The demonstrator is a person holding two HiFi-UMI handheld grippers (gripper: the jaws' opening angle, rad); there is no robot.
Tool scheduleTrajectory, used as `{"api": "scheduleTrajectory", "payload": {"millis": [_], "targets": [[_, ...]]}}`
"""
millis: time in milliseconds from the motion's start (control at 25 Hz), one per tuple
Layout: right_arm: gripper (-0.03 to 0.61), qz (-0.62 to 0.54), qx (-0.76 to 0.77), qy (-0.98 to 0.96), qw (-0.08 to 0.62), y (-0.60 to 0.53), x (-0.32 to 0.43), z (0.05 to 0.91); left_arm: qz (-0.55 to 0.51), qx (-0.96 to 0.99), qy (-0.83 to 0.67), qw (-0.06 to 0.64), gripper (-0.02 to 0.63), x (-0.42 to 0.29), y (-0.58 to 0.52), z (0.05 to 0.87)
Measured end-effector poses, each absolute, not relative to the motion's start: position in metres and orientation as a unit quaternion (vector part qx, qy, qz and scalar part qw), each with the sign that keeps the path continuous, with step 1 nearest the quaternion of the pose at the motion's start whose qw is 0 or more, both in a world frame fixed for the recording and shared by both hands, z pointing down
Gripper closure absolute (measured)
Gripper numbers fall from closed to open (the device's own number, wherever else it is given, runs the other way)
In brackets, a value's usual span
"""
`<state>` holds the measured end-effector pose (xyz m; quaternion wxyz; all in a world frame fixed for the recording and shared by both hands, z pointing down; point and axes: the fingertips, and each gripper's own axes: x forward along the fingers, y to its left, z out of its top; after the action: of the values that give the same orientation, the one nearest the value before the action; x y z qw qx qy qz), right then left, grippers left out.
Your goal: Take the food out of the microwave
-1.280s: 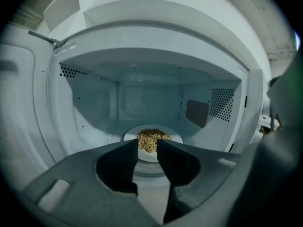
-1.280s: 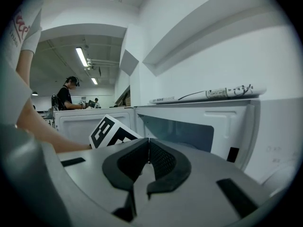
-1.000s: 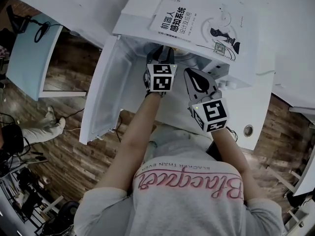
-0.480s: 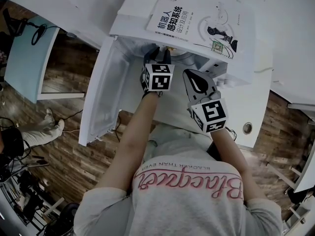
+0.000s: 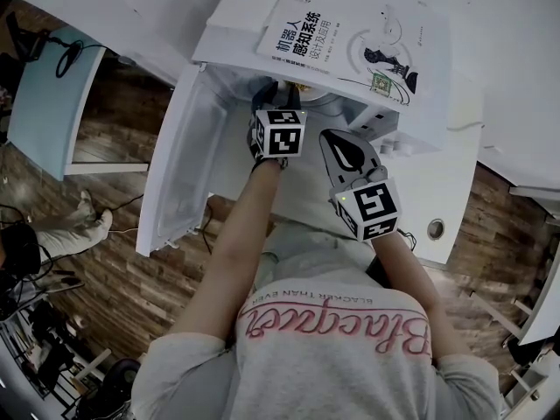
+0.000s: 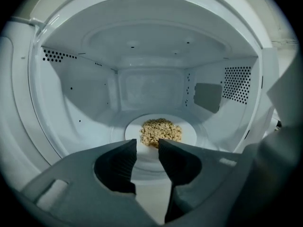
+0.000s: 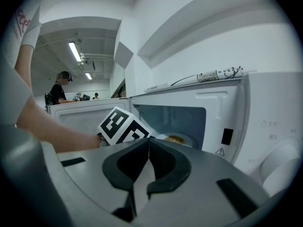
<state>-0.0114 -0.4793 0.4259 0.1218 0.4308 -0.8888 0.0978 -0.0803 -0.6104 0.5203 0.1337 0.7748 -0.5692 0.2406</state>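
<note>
From the head view the food cannot be seen: the roof of the microwave [image 5: 232,29] and the book [image 5: 350,38] lying on it cover the whole chamber, and the tips of the left gripper [image 6: 147,148] disappear under the roof's front edge. The left gripper view shows the inside. A white plate [image 6: 187,132] sits in the middle of the microwave floor with a heap of pale brown grains, the food [image 6: 161,130], on it. What kind of grain it is cannot be made out. The plate's near rim is hidden behind the left claw, which stands apart with nothing pressed between its pads. In the right gripper view only a sliver of plate and food shows past the left gripper's marker cube. The right gripper [image 7: 148,143] hangs outside the chamber, in front of the control panel, with its claw closed together and empty. The microwave stands on a white worktop [image 5: 455,199], its door [image 5: 179,173] swung wide past the worktop's near edge.

Against a second ago, the left claw has just been opening; both grippers otherwise sit about where they were, and the door is open as before.
</note>
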Motion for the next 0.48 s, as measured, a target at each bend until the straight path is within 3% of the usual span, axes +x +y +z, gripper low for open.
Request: {"api": "scheduleTrajectory", "payload": {"millis": [360,480], "targets": [[0.566,0.099,0.416,-0.895,0.124,-0.472,-0.017,0.426,0.25,0.752,-0.591,0.151,0.477,-0.094,-0.584,0.52],[0.566,0.098,0.413,-0.897,0.125,-0.469,-0.018,0.427,0.245,0.735,-0.613,0.153,0.446,-0.102,-0.578,0.521]]}}
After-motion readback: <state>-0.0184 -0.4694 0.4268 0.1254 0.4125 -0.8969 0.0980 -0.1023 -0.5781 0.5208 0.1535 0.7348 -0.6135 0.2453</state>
